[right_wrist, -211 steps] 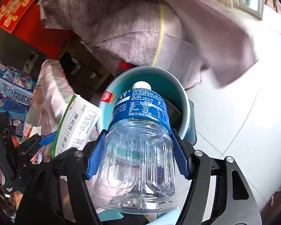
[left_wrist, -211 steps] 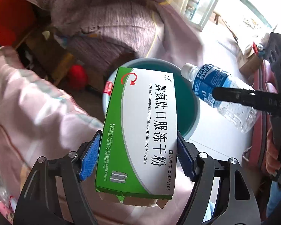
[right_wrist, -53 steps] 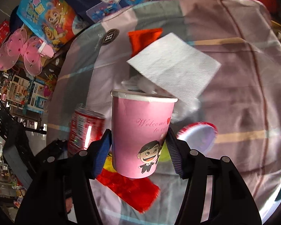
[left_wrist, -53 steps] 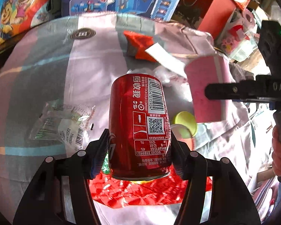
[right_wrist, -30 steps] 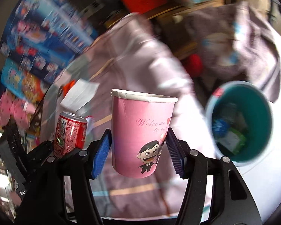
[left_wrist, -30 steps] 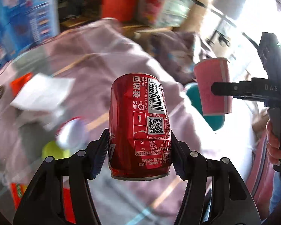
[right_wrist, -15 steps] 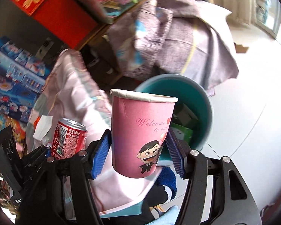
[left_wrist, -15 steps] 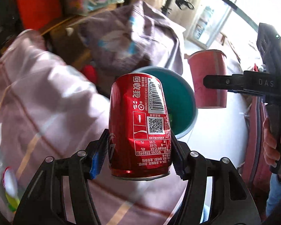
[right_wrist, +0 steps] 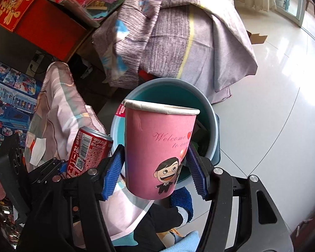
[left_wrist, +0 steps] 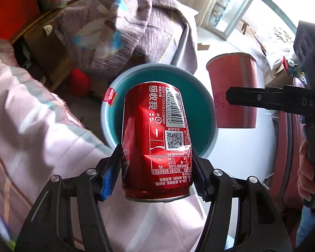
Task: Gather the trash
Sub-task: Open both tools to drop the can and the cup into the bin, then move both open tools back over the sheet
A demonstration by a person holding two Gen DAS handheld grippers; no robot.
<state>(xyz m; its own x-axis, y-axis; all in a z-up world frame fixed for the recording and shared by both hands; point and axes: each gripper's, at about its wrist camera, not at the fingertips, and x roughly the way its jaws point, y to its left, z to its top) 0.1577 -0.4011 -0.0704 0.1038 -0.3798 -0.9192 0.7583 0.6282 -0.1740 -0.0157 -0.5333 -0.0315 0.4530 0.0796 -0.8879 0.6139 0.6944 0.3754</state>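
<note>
The left gripper (left_wrist: pixel 156 172) clamps a red can (left_wrist: pixel 156 138), the right gripper (right_wrist: pixel 155 170) a pink cup (right_wrist: pixel 159 149), with the teal bin (right_wrist: pixel 212 113) at twelve o'clock of both.

Glossy white tiled floor (right_wrist: pixel 273 105)

A teal bin (right_wrist: pixel 210 113) stands on it; beyond the bin a purple cloth (right_wrist: pixel 178 31) drapes onto the tiles, with a cardboard scrap (right_wrist: pixel 257 36) farther right.

Both wrist cameras look steeply down, close above one shared teal bin (left_wrist: pixel 111 124).
</note>
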